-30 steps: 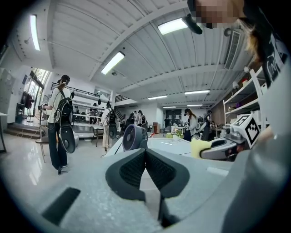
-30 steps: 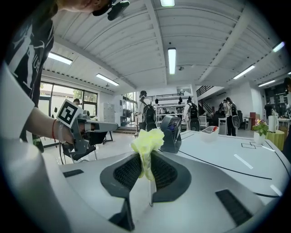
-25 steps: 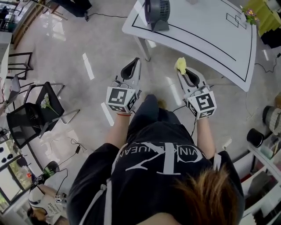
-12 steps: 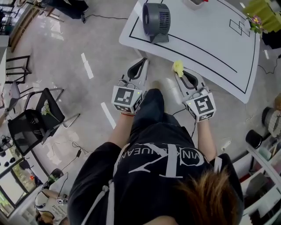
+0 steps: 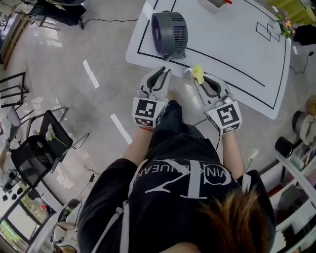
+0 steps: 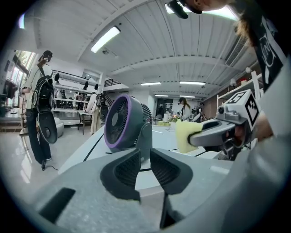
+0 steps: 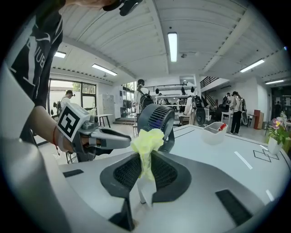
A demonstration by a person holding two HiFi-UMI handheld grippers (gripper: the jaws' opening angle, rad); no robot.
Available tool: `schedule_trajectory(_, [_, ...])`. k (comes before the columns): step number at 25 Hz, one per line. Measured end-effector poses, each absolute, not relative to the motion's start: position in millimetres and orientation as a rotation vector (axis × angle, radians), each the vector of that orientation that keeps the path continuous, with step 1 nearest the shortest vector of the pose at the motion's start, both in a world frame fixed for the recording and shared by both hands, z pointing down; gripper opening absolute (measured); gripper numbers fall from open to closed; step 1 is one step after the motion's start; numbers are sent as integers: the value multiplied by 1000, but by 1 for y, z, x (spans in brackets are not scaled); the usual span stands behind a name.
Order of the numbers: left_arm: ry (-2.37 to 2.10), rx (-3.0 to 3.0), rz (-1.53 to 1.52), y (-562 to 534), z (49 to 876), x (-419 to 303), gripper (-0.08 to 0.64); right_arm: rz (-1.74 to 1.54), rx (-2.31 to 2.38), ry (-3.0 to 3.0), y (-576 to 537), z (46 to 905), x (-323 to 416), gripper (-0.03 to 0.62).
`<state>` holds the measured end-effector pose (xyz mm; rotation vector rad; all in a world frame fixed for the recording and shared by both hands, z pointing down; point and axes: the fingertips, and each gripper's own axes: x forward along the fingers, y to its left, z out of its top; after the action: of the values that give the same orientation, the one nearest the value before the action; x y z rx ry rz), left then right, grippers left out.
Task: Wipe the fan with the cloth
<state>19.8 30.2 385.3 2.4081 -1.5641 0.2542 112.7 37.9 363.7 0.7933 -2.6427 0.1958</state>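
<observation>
Fan (image 5: 169, 33) upright on counter (image 5: 237, 54), close to its near left corner. Small bin (image 5: 213, 4) on counter behind fan, off to the right. Flower pot (image 5: 283, 21) at far right edge of counter. Left gripper (image 5: 162, 74) just before counter edge, in front of fan, nothing between its jaws. Right gripper (image 5: 200, 80) beside it to the right, tip over counter edge. Cloth (image 5: 198, 73) pinched in right gripper's jaws, right of fan base and nearer. Chair (image 5: 42, 148) on floor, well left.
</observation>
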Motion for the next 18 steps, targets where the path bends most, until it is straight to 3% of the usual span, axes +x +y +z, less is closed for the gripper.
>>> schedule_trajectory(18, [-1665,2275,369,5,417,12,93,98,608,-2625,-19,376,94,61])
